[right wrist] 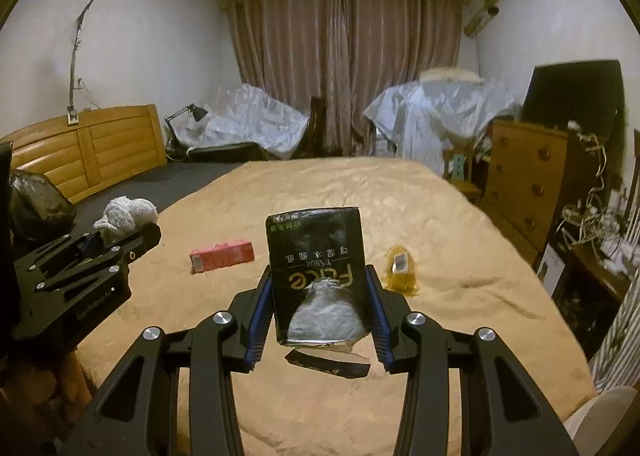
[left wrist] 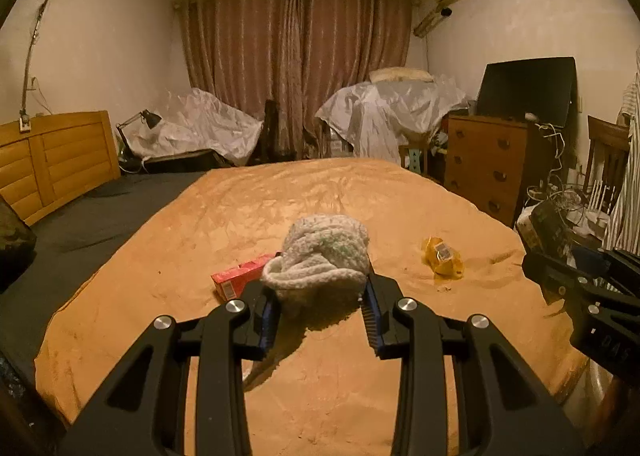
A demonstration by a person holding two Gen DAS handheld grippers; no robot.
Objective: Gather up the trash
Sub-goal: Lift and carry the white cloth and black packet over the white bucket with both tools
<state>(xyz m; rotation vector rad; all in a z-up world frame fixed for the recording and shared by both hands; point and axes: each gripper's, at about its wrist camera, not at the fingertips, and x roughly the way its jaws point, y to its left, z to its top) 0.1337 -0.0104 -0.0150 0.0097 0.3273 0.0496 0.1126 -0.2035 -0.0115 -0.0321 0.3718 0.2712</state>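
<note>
Right wrist view: a black plastic tissue pack (right wrist: 318, 276), torn open at its near end, is pinched upright between the blue-padded fingers (right wrist: 260, 320) of the right gripper (right wrist: 320, 320) and is carried clear above the tan blanket-covered bed (right wrist: 460, 316), presumably so that it can be taken off as trash. On its upside-down face "TISSUE" is read beneath a gold logo that appears to spell "Face", with Chinese characters that are too small to be made out.

In the left wrist view, a crumpled white fleecy cloth wad (left wrist: 320, 260) is clamped between the pads of the left gripper (left wrist: 320, 308) and is likewise held off the bed; no writing is seen on it.

Two pieces are left lying on the blanket, well apart: a flat red carton (right wrist: 222, 255) with a pale label at one end, and a crushed yellow wrapper (right wrist: 401, 270) bearing a small white sticker. Neither label can be read. A dark plastic bag (right wrist: 36, 204) is seen at the left edge, possibly meant for the collected trash.
</note>
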